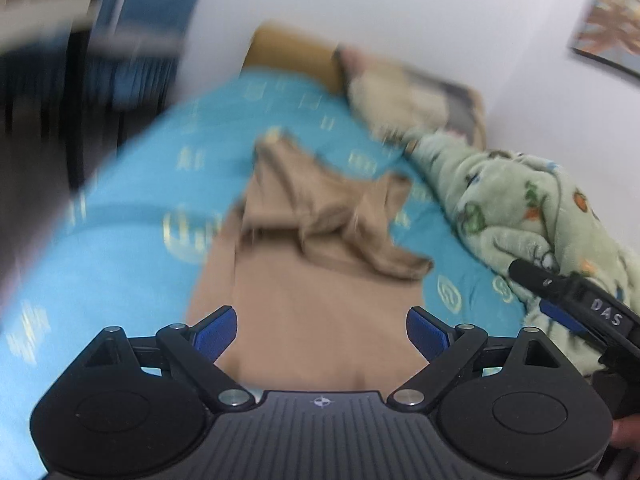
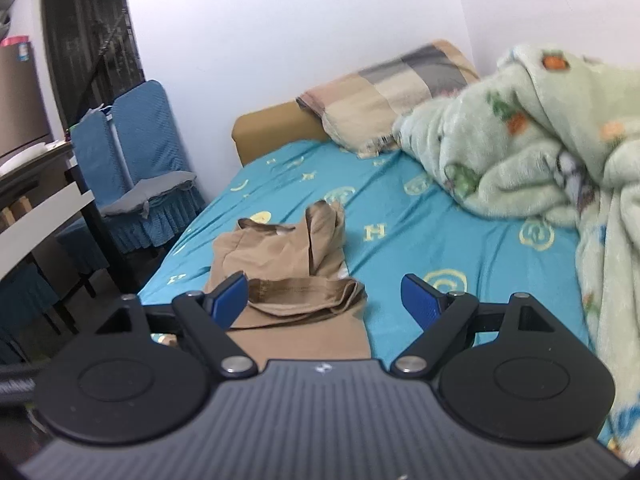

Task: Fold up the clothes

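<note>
A tan garment [image 1: 320, 248] lies on the blue bed sheet [image 1: 120, 240], flat near me and bunched at its far end. The left wrist view is blurred by motion. My left gripper [image 1: 322, 334] is open and empty, just above the garment's near flat part. My right gripper [image 2: 324, 300] is open and empty above the near end of the same garment [image 2: 280, 256], whose far part lies rumpled on the sheet [image 2: 420, 232]. The right gripper also shows in the left wrist view [image 1: 568, 296] at the right edge.
A green fleece blanket [image 2: 540, 152] is heaped on the right side of the bed. A checked pillow [image 2: 384, 96] lies at the tan headboard [image 2: 272, 128]. Blue-covered chairs [image 2: 136, 160] and a table [image 2: 40, 208] stand left of the bed.
</note>
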The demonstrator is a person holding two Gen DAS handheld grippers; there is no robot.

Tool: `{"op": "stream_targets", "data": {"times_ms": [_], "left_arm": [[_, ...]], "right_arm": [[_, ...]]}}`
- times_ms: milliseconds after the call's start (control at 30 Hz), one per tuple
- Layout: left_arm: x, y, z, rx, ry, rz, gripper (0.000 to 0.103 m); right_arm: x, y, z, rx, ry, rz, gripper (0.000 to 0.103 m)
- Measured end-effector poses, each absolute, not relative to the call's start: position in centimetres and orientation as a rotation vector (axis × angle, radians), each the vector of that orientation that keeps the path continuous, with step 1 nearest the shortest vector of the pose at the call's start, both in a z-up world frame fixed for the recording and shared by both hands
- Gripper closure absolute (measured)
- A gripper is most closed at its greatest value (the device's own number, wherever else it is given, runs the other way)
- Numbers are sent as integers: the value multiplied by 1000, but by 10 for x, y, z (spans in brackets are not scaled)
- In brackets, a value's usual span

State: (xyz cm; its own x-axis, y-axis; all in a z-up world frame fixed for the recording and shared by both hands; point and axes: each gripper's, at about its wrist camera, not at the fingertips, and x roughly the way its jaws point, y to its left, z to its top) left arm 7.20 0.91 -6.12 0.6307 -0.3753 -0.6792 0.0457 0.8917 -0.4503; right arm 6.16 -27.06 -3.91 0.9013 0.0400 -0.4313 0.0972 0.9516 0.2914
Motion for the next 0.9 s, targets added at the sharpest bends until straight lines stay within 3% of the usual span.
{"op": "stream_targets", "data": {"times_ms": [100, 333, 533, 633, 767, 800, 833, 867, 900], "left_arm": [[80, 22, -92, -588, 1002, -209, 13], [92, 38, -128, -822, 1117, -193, 13], [101, 55, -142, -1010, 1042, -114, 14], [103, 60, -145, -1030, 1007, -75, 29], [104, 64, -149, -1031, 984, -5, 63], [105, 66, -151, -1048, 980, 1, 67], [105, 69, -153, -1080, 972, -2, 68], [104, 73, -156, -1102, 967, -3, 78], [106, 75, -156, -1103, 968, 0, 91]], "right_arm": [[68, -285, -50, 470, 550, -7, 18], [73, -311, -112, 1068, 792, 108, 17], [79, -308, -149, 1283, 910, 72, 19], [79, -309, -164, 1302, 948, 0, 29], [79, -313, -165, 1304, 873, -67, 37], [80, -313, -164, 1281, 860, -81, 42], [84, -311, -163, 1242, 872, -92, 63], [86, -309, -162, 1205, 883, -101, 78], [87, -307, -161, 1182, 885, -99, 81]]}}
